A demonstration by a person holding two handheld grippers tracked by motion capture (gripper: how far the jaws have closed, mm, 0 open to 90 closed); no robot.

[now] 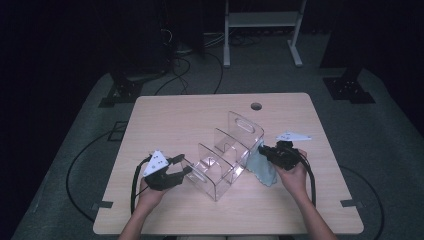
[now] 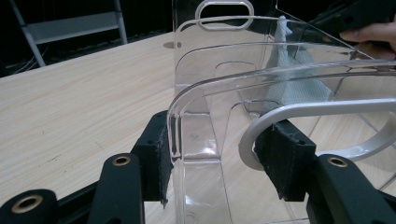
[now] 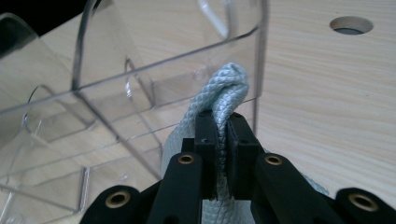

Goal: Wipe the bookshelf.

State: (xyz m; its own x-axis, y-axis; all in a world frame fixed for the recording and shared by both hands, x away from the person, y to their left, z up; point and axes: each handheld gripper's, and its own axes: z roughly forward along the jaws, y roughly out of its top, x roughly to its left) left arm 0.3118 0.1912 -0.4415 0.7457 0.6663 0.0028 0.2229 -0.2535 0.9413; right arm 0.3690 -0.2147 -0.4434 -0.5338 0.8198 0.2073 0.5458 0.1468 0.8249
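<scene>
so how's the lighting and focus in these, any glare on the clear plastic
High view: dim, dark surroundings, soft detail, the clear organizer hard to trace. Left gripper view: bright; white glare streaks on the organizer's curved rim, nearest fingers slightly soft. Right gripper view: well lit, cloth weave sharp, faint reflections on the plastic walls.

Your work surface: pale wood-grain rectangular table, round cable hole near far edge. Clear acrylic divided organizer stands at centre. Pale blue woven cloth lies just beside its right wall.
</scene>
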